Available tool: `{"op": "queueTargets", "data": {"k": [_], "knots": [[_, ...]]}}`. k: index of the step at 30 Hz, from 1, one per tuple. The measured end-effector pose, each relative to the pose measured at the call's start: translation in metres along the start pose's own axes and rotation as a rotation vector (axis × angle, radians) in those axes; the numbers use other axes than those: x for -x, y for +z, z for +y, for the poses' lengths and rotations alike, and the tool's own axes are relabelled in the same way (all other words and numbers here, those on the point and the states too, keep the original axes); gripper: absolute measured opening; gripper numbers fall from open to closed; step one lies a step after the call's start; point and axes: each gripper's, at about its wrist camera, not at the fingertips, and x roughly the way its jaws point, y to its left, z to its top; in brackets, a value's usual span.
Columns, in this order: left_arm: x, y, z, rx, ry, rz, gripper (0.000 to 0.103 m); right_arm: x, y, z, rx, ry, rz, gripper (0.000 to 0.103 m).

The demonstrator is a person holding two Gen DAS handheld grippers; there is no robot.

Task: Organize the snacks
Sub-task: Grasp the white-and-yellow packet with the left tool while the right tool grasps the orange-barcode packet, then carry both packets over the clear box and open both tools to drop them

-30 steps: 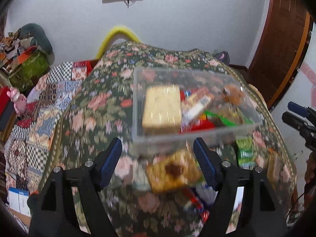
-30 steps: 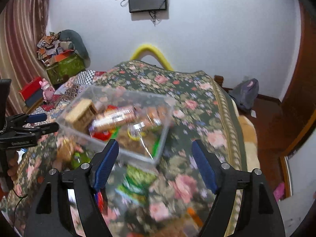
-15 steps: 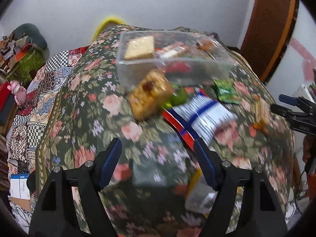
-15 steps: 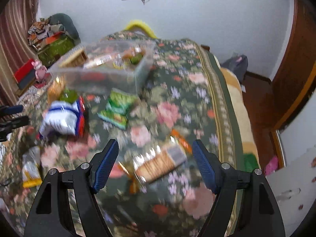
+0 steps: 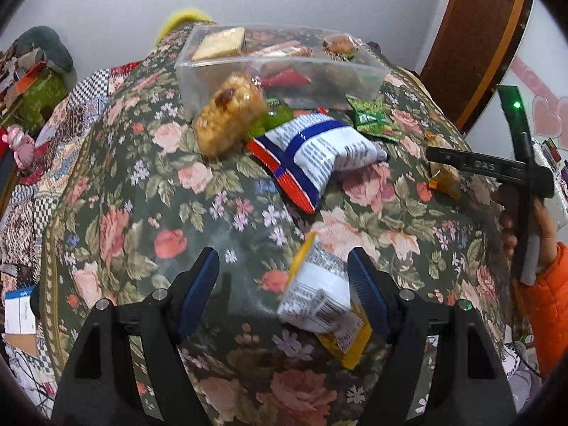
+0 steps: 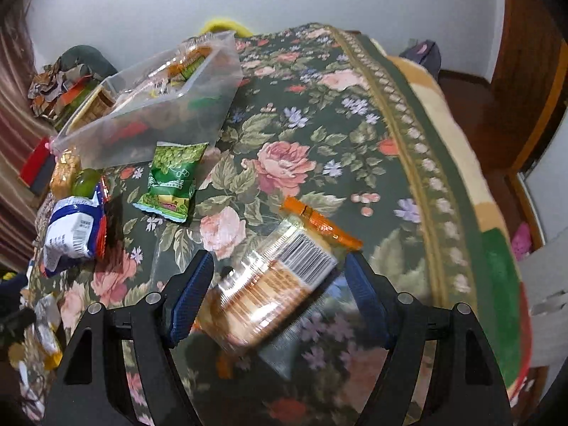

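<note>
A clear plastic box point(image 5: 220, 67) with several snacks inside stands at the far end of the floral bedspread; it also shows in the right wrist view point(image 6: 213, 81). My left gripper point(image 5: 284, 280) is open, low over the bed, with a white and yellow packet point(image 5: 319, 294) lying between its fingers near the right one. My right gripper point(image 6: 277, 284) is open over a clear cracker pack with orange ends point(image 6: 277, 280) that lies between its fingers. Loose on the bed are a white and blue bag point(image 5: 316, 149), a golden snack bag point(image 5: 227, 113) and a green packet point(image 6: 174, 177).
The bed's right edge point(image 6: 472, 213) drops to a wooden floor with a brown door point(image 5: 475, 35) beyond. A patchwork quilt point(image 5: 53, 135) and clutter lie left of the bed. The other gripper and the orange-sleeved hand point(image 5: 539, 213) show at the right of the left wrist view.
Both grippers have pulled back from the box and come down low over the bed. The yellow packet and the cracker pack now lie between the fingers.
</note>
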Motion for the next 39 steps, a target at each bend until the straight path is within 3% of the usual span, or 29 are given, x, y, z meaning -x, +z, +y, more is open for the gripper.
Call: {"op": "queueTargets", "data": {"k": [4, 7, 17, 23, 29, 39], "knots": [[0.001, -0.006, -0.001, 0.028, -0.024, 0.019, 0.075, 0.003, -0.008, 0.018, 0.088, 0.007, -0.003, 0.043], [0.003, -0.009, -0.005, 0.031, -0.027, 0.026, 0.075, 0.011, -0.016, 0.028, 0.130, 0.006, -0.007, 0.035], [-0.019, -0.023, -0.025, 0.042, -0.075, 0.091, 0.075, 0.041, -0.043, 0.047, 0.186, 0.041, -0.036, 0.032], [-0.024, -0.020, -0.027, 0.045, -0.075, 0.035, 0.074, 0.048, -0.050, 0.054, 0.193, 0.055, -0.042, 0.031], [-0.024, -0.016, -0.017, 0.052, -0.094, -0.010, 0.053, 0.049, -0.049, 0.057, 0.179, 0.072, -0.045, 0.031], [0.000, -0.004, 0.003, 0.068, -0.051, -0.094, 0.051, 0.067, -0.029, 0.068, 0.197, 0.078, -0.113, 0.031]]}}
